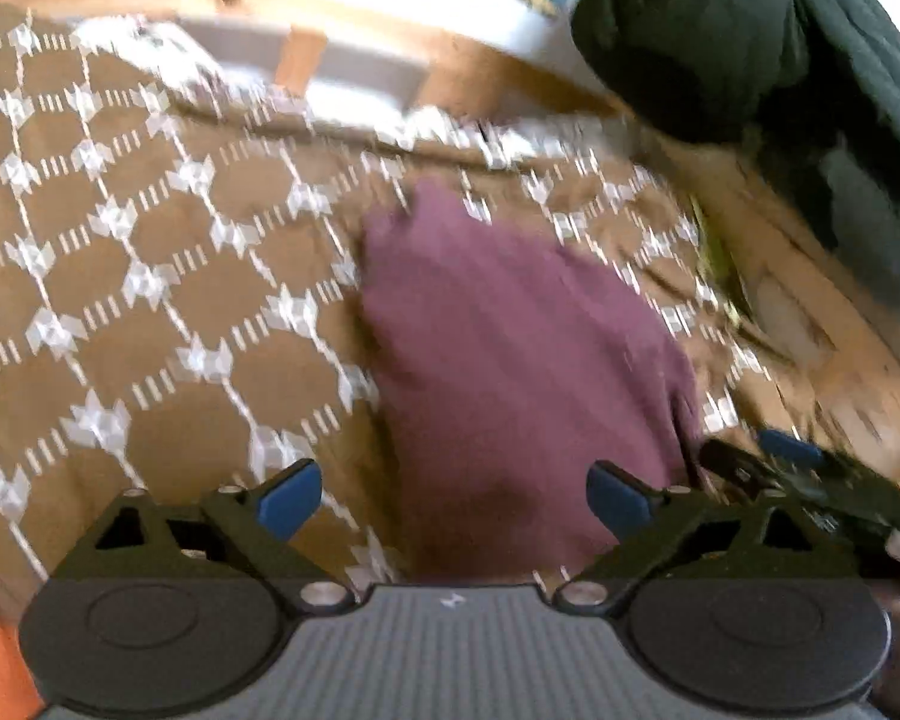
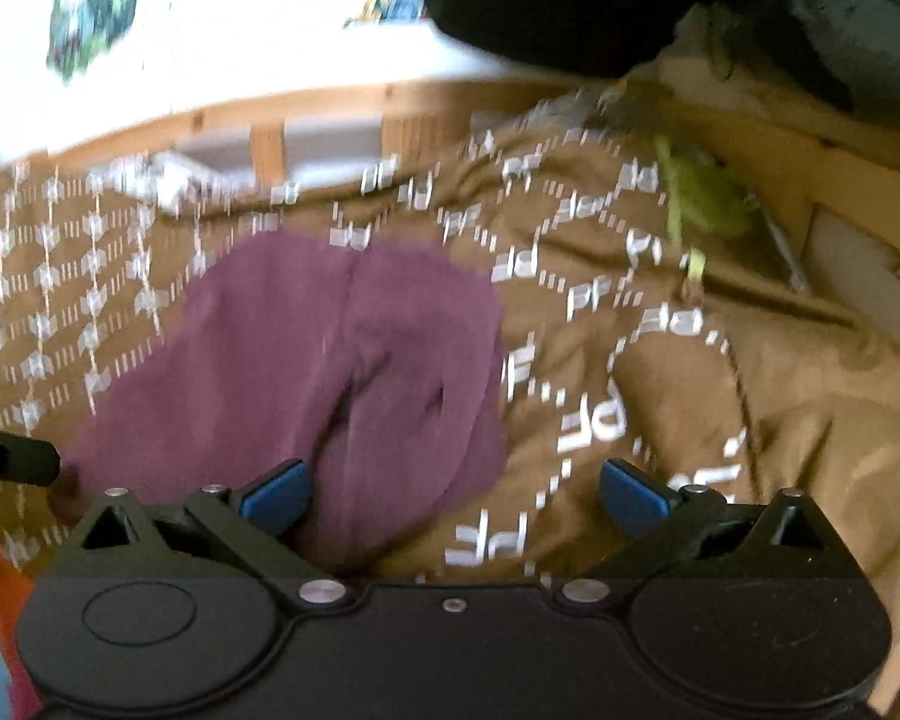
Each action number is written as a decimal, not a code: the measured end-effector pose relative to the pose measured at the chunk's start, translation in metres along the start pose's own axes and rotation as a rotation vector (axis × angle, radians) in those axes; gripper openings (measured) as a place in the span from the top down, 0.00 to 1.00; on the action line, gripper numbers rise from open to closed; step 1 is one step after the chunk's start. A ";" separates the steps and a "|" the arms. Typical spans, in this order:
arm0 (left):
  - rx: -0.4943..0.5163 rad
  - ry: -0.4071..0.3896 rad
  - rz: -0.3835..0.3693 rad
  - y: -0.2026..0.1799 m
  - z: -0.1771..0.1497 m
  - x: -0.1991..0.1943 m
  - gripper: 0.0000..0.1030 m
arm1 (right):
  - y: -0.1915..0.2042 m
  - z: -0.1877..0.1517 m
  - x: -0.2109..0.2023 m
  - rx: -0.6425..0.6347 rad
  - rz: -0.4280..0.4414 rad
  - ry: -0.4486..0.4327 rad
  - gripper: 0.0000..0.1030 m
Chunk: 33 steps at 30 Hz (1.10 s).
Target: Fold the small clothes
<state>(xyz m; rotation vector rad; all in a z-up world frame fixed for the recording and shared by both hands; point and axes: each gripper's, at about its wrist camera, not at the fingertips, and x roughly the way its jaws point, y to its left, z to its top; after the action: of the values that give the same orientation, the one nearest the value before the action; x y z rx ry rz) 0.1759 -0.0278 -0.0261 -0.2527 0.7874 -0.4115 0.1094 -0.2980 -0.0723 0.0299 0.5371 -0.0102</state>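
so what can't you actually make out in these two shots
- Purple garment: near end hidden behind the left gripper body in the left wrist view; motion blur hides its type.
- Purple garment, right wrist view: near edge hidden behind the right gripper.
- Green item: too blurred to identify.

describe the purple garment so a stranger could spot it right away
Look at the brown patterned bedspread with white motifs. Near its middle lies a plain purple fabric garment, creased and partly folded. It is the only solid, unpatterned cloth there.
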 end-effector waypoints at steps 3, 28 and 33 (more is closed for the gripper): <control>-0.004 -0.041 0.075 0.014 0.032 0.008 0.06 | -0.003 0.005 -0.004 0.062 0.023 -0.085 0.01; 0.071 0.036 0.072 0.021 0.129 0.142 0.54 | 0.031 -0.025 0.034 -0.019 0.153 -0.129 0.01; 0.132 0.090 0.109 0.011 0.126 0.154 0.54 | 0.029 -0.025 0.035 -0.012 0.162 -0.126 0.01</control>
<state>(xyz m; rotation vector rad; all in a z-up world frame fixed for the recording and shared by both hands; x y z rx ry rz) 0.3681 -0.0787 -0.0412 -0.0674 0.8542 -0.3721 0.1267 -0.2681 -0.1110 0.0608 0.4078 0.1481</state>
